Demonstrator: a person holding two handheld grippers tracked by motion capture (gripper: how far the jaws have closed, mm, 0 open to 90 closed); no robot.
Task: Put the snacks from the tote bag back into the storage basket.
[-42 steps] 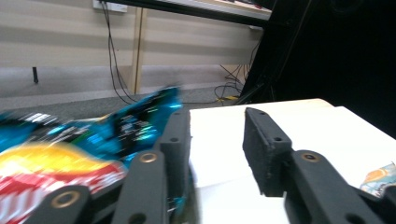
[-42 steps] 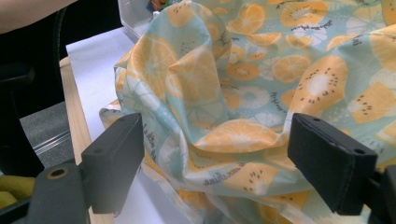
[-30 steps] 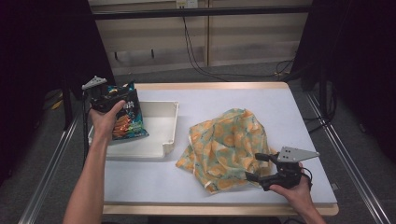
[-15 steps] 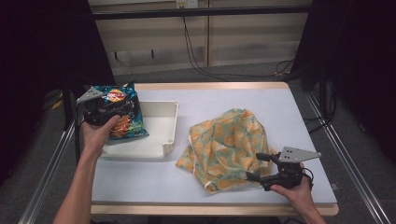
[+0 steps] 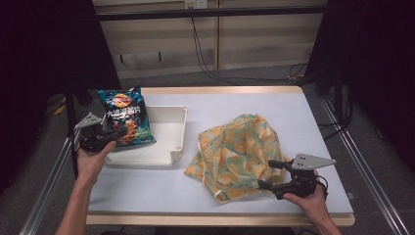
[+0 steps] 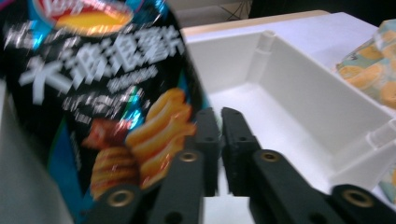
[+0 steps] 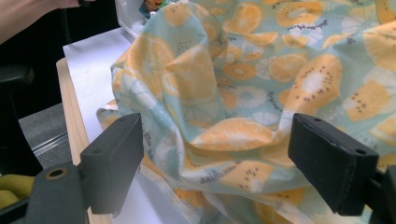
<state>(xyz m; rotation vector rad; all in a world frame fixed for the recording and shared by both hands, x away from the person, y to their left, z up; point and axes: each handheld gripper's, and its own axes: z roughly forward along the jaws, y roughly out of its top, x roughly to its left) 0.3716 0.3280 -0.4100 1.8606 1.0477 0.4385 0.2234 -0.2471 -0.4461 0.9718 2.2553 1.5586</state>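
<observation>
A dark chip bag [image 5: 123, 119] leans in the left end of a white tray [image 5: 179, 140]. My left gripper [image 5: 119, 133] reaches it from the left, at its lower edge. In the left gripper view the jaws have just been closing and now stand shut [image 6: 219, 127], with the bag [image 6: 93, 93] against the left jaw; I cannot tell whether its edge is pinched. A fruit-print cloth [image 5: 237, 149] lies crumpled right of the tray. My right gripper [image 5: 268, 175] is open at its near right corner. A fold of cloth [image 7: 243, 93] bulges between its wide jaws [image 7: 215, 140], and the pads do not press it.
The tray's inside [image 6: 299, 93] is bare to the right of the bag. The table [image 5: 274, 103] has a wooden rim. Metal frame rails run along both sides, and cables hang behind the far edge.
The left hand has moved left and down off the top of the bag toward the table's left edge, and its jaws have closed. The bag, cloth and right gripper have stayed put.
</observation>
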